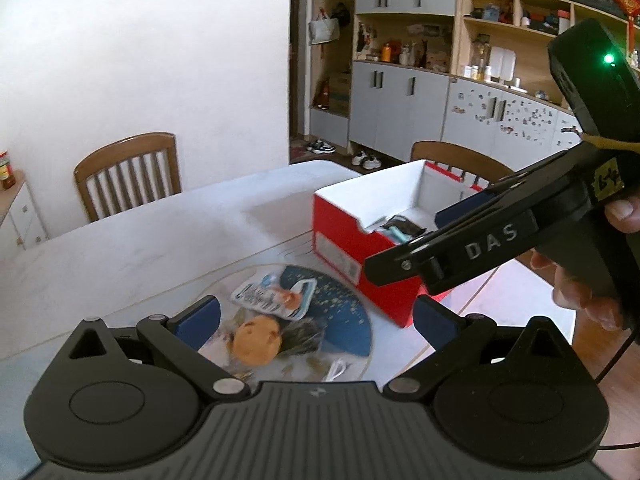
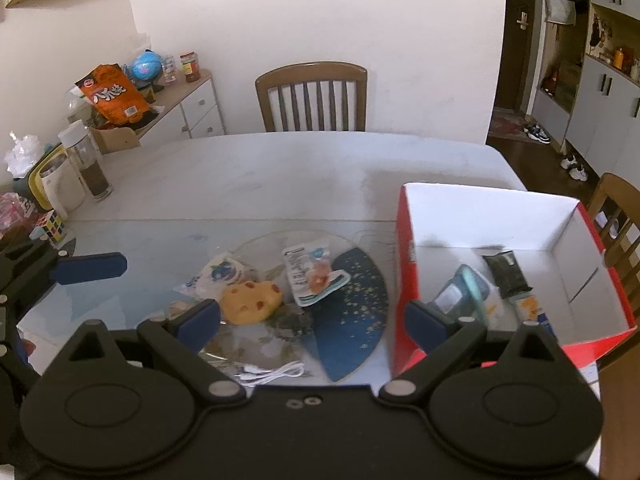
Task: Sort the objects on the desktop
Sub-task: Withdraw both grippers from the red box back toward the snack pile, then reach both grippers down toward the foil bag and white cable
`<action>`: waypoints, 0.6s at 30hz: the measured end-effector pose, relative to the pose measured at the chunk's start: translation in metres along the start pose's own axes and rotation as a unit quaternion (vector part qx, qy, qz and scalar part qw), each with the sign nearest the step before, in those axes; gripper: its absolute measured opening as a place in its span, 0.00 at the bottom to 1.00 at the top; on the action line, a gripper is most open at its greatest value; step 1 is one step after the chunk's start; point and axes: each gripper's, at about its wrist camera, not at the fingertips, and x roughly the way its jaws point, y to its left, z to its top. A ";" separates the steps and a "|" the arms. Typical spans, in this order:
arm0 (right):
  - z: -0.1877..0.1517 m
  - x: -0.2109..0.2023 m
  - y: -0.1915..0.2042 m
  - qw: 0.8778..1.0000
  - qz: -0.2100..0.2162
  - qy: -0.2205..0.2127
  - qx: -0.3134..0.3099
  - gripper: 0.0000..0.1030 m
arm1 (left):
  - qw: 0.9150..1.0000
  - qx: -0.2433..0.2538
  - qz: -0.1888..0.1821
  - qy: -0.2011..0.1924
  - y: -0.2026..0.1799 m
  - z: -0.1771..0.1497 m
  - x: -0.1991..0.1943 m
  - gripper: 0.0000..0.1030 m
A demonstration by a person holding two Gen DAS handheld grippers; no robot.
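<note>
Cookie-shaped toy (image 2: 251,302) is seen just ahead of the right gripper (image 2: 312,322), toward its left finger; the left gripper (image 1: 316,320) is equally near; both are spread, empty.

Plain white wall (image 2: 320,20) behind a pale table (image 2: 280,168). Wooden slat-back chair (image 2: 312,96) at the far side, second chair (image 2: 616,208) at right edge. Low white drawer cabinet (image 2: 196,108) left, cluttered with jars and snack bag. Dark doorway (image 2: 516,40) right, dark floor (image 2: 532,152) with shoes. Grey cupboards (image 1: 400,100) and open wooden shelving (image 1: 512,8), full of small items. Dim, even indoor light.
</note>
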 end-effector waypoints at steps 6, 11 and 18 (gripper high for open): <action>-0.005 0.006 0.012 1.000 0.007 0.008 0.002 0.96 | 1.000 -0.019 0.016 0.008 0.021 -0.017 -0.008 1.00; -0.008 0.012 0.022 1.000 0.011 0.015 0.001 0.96 | 0.999 -0.033 0.028 0.022 0.038 -0.034 -0.011 1.00; -0.011 0.019 0.032 1.000 0.018 0.023 0.003 0.96 | 0.997 -0.049 0.039 0.038 0.050 -0.054 -0.010 1.00</action>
